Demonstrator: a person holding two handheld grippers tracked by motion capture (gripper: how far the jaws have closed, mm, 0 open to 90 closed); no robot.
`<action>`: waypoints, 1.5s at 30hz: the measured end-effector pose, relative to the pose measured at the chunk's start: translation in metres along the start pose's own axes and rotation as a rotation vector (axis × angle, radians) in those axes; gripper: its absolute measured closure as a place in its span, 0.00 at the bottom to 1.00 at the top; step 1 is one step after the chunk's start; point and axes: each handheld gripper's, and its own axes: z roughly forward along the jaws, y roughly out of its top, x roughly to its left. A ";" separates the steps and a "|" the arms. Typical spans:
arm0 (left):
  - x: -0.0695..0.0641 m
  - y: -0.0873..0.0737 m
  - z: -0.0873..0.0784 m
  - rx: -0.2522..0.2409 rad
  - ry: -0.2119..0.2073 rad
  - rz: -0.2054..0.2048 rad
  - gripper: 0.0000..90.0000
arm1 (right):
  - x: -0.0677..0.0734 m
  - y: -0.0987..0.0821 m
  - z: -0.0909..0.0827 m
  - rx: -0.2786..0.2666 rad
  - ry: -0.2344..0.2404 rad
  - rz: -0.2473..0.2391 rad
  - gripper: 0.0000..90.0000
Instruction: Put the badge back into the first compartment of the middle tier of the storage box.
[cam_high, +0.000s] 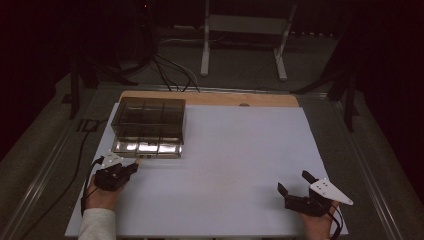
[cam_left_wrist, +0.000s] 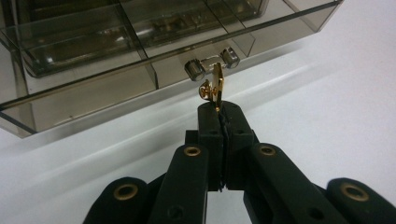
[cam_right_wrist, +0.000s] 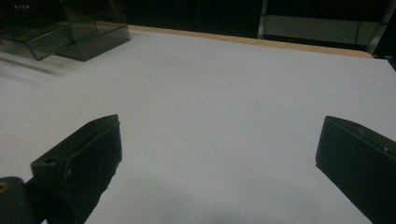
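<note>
1. Broadly, a white bench (cam_high: 235, 165) spans the high view, with a wooden strip (cam_high: 210, 98) along its far edge.
2. Toward the far left stands a smoky clear plastic organiser box (cam_high: 149, 121) split into compartments, its lower drawer (cam_high: 146, 147) pulled out toward the person.
3. At the near right, the right tool (cam_high: 296, 184) rests on the bench with its jaws spread wide, nothing between them.
4. At the near left, the left tool (cam_high: 134, 166) is pressed together on a small gold clip (cam_left_wrist: 215, 87), held just beside the drawer's front knob (cam_left_wrist: 211, 64).
</note>
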 end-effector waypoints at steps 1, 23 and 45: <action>0.000 0.000 0.000 -0.001 0.000 -0.001 1.00 | 0.000 0.000 0.000 -0.001 0.000 0.000 0.01; 0.005 0.013 -0.013 -0.057 0.025 -0.029 1.00 | -0.001 0.000 -0.001 -0.004 -0.003 0.000 0.01; 0.019 0.027 -0.018 -0.086 0.039 -0.052 1.00 | 0.000 0.000 0.000 -0.001 -0.002 0.004 0.01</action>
